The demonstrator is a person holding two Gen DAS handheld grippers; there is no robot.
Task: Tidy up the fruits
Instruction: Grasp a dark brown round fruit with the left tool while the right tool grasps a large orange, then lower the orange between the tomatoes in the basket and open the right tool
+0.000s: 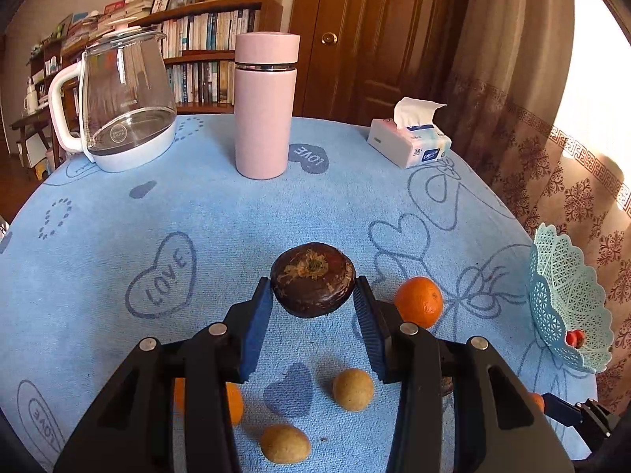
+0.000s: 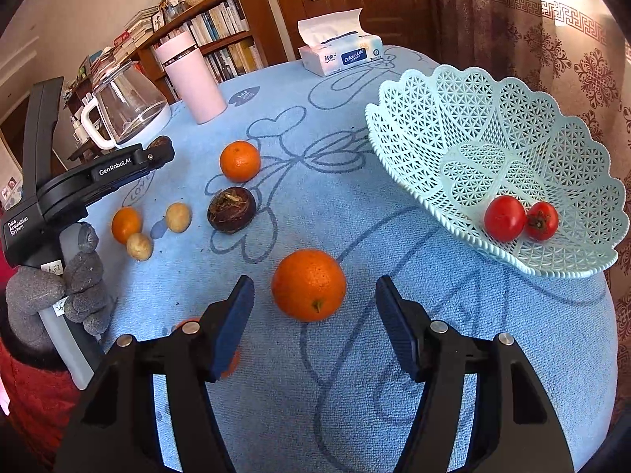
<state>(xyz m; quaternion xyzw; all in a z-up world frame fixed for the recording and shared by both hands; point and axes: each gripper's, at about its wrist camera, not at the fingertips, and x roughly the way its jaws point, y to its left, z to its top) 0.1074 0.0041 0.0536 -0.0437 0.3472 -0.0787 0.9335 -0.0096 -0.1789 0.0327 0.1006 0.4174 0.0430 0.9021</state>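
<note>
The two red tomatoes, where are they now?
The two red tomatoes lie side by side inside the light blue basket, at the right of the right wrist view, beyond the open right claw.

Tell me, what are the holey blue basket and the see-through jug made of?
The basket looks like pale blue moulded plastic: thin, stiff lattice, slight sheen. The jug looks like clear glass, shiny with reflections, with a white, probably plastic, handle and base.
</note>
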